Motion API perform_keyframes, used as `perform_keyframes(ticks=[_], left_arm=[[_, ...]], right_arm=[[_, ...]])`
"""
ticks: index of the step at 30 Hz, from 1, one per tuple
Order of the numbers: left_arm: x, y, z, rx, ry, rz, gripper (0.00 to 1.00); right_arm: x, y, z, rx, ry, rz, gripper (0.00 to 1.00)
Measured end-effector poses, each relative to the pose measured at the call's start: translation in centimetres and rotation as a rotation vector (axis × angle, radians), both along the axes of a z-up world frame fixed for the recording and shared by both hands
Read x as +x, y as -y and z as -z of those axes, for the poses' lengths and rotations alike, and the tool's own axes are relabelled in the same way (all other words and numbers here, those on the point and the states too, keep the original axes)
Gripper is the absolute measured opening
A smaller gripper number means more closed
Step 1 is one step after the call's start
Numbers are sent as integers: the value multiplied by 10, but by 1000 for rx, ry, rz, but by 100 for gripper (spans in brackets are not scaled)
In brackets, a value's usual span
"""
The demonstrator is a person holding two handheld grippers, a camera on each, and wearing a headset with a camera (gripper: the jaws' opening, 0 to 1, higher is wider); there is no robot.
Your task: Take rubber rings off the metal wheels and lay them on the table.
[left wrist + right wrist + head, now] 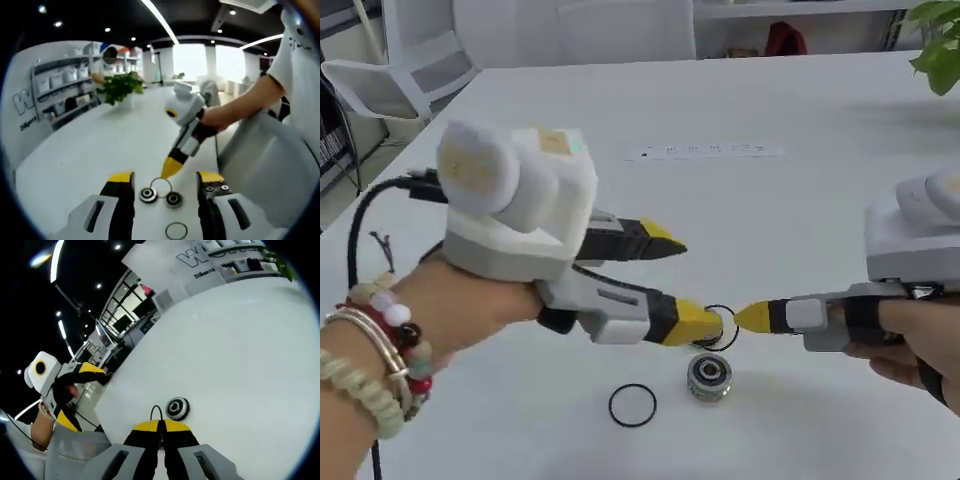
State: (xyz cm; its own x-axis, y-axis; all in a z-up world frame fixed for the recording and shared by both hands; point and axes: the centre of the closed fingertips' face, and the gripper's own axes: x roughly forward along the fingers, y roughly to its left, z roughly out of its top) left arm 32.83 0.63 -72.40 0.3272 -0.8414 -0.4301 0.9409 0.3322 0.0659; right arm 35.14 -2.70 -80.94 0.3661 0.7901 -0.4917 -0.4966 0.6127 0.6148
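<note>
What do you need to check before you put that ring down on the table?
1. Is the right gripper shut on the rubber ring: ok.
2. Is the rubber ring off the metal wheel: ok.
3. Is the left gripper open and holding nothing: ok.
4. Is there bare table beside the loose ring: ok.
5. Is the metal wheel bare of other rings: cannot tell.

You have open white tabletop (770, 110) ahead to pass over, while the small round metal wheel (709, 376) and loose black rubber ring (632, 405) lie in the way close by.
</note>
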Motion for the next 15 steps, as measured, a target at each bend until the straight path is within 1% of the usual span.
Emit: perform_keyframes(ticks=[1, 2, 4, 5, 8, 9, 11, 13, 15], left_arm=[[-1, -4, -3, 2, 5, -5, 51], [-3, -12, -6, 10, 12, -15, 52], [-5, -24, -8, 24, 15, -36, 56], [-6, -33, -10, 28, 16, -58, 59], [-9, -54, -13, 22, 15, -108, 61], [-13, -62, -13, 17, 11, -114, 61], [-18, -73, -11, 16, 3, -131, 61], [-21, -86, -7, 9, -17, -175, 62], [-22, -97, -5, 2, -27, -201, 66]], right_arm=[[0, 0, -1, 4, 2, 0, 0], [0, -1, -2, 7, 4, 0, 0], [0, -2, -4, 13, 6, -2, 0], [0, -3, -4, 17, 7, -4, 0], [0, -5, -6, 23, 12, -10, 0], [-1, -6, -7, 26, 12, -13, 0], [-2, -8, -7, 28, 12, -19, 0], [-3, -10, -8, 29, 14, -29, 0], [-4, -13, -8, 32, 12, -37, 0]])
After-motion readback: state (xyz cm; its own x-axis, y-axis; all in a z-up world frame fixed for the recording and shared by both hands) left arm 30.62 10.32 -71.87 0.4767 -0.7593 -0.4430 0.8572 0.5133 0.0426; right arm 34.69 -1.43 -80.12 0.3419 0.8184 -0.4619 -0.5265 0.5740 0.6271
